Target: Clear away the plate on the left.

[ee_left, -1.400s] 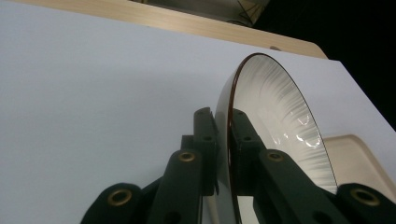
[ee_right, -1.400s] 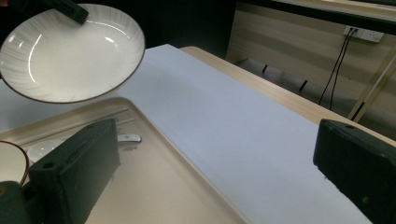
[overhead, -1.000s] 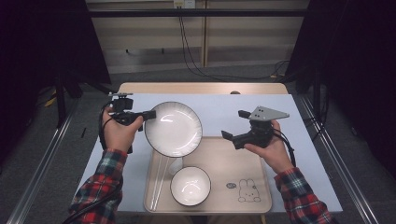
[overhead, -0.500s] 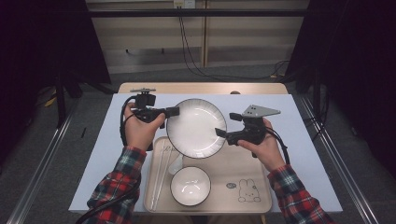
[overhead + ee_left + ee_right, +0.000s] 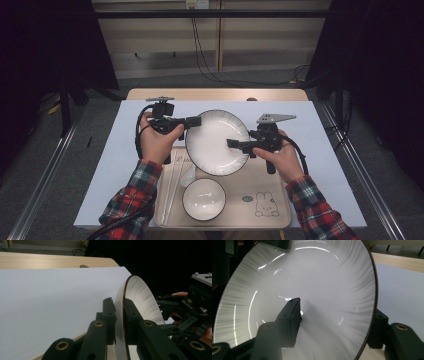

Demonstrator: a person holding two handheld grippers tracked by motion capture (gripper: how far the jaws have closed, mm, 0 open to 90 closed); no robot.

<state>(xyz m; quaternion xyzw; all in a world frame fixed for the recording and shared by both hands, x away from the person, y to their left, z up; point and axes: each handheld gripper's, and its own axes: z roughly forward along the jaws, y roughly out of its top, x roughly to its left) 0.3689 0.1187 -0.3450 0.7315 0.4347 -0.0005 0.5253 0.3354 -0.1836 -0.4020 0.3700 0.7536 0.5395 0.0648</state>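
A white plate (image 5: 217, 142) with a thin dark rim hangs tilted above the far end of the tray. My left gripper (image 5: 195, 121) is shut on its left rim; in the left gripper view both pads (image 5: 110, 308) pinch the plate (image 5: 142, 295) edge-on. My right gripper (image 5: 235, 145) reaches in at the plate's right rim. Its jaws have just been closing, with the rim between them. In the right gripper view one jaw lies over the plate's inner face (image 5: 312, 277) and the other sits behind the rim, with a gap still showing in the right gripper (image 5: 335, 315).
A beige tray (image 5: 272, 175) with a bunny print lies at the near middle of the white table cover (image 5: 125, 145). On the tray are a small white bowl (image 5: 203, 199), a spoon (image 5: 189, 175) and chopsticks (image 5: 172, 182). The table's wooden far edge (image 5: 215, 94) shows behind.
My left hand has carried the plate rightward, from beside the tray to above its far end. The right gripper has come onto the plate's right rim, its jaws narrower than before.
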